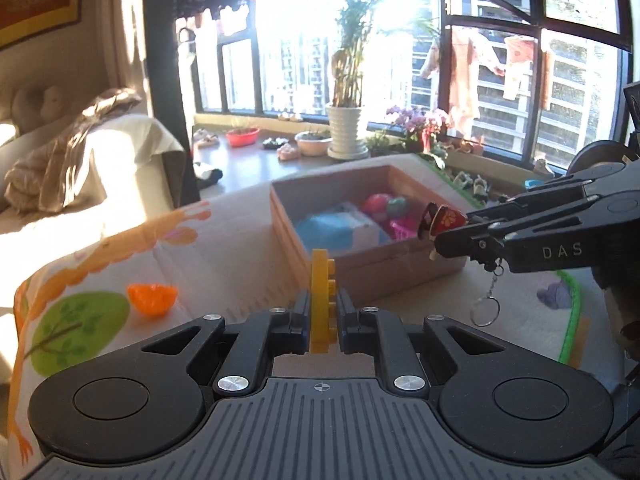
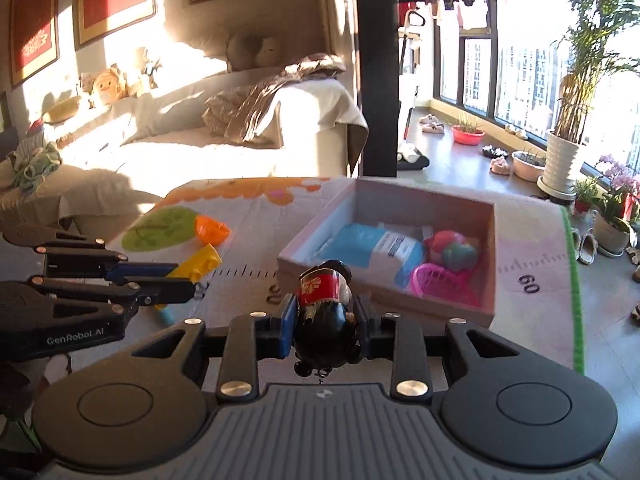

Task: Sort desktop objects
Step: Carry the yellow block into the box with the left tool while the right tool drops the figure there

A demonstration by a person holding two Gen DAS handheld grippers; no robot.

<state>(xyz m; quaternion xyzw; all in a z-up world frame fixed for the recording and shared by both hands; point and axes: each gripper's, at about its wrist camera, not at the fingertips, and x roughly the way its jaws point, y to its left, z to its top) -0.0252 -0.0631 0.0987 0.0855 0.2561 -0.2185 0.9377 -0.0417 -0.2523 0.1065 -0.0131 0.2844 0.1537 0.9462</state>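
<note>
My left gripper (image 1: pixel 322 316) is shut on a yellow toy brick (image 1: pixel 321 300) and holds it above the mat, short of the cardboard box (image 1: pixel 360 264). It also shows in the right wrist view (image 2: pixel 188 280) with the yellow toy brick (image 2: pixel 200 262). My right gripper (image 2: pixel 325 320) is shut on a black and red doll keychain (image 2: pixel 326 312), just before the cardboard box (image 2: pixel 384 304). In the left wrist view the right gripper (image 1: pixel 444 232) holds the doll keychain (image 1: pixel 442 220) at the box's right corner, its key ring (image 1: pixel 485 310) dangling.
The box holds a blue packet (image 2: pixel 372 246), a pink and green ball (image 2: pixel 452 250) and a pink basket (image 2: pixel 440 280). An orange half shell (image 1: pixel 152 298) lies on the printed mat (image 1: pixel 220 264) to the left. A sofa and potted plants stand beyond.
</note>
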